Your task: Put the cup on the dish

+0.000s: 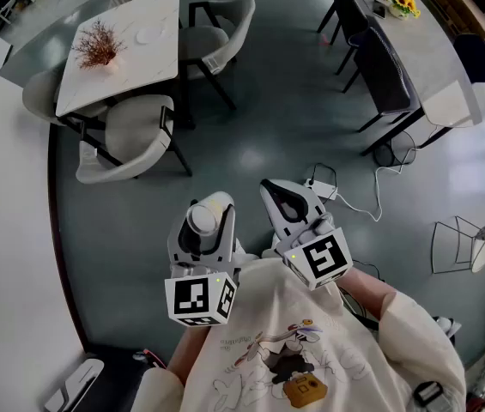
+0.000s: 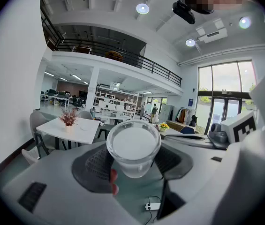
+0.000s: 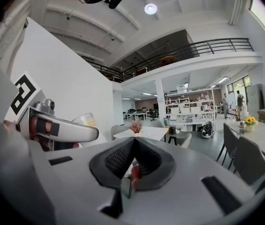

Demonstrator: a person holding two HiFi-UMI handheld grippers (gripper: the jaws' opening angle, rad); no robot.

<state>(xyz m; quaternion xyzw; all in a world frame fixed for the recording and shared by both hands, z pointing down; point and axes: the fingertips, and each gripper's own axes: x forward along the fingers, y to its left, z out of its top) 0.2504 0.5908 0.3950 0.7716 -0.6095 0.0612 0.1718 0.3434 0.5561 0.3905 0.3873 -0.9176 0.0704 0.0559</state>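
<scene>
My left gripper (image 1: 209, 210) is shut on a clear plastic cup (image 1: 203, 219), held in the air above the floor. In the left gripper view the cup (image 2: 133, 146) sits upright between the dark pads (image 2: 97, 165), its rim facing the camera. My right gripper (image 1: 274, 193) hangs just to the right of it, shut, with nothing between its fingers. Its pads (image 3: 118, 161) meet in the right gripper view. A small white dish (image 1: 148, 34) lies on the white square table (image 1: 122, 67) far ahead to the left. That table (image 3: 144, 134) shows beyond the right jaws.
A red dried-plant decoration (image 1: 98, 45) stands on the white table beside the dish. Beige chairs (image 1: 126, 140) ring that table. A long grey table (image 1: 427, 50) with dark chairs and yellow flowers (image 1: 403, 4) is at the upper right. A power strip and cable (image 1: 324, 187) lie on the floor.
</scene>
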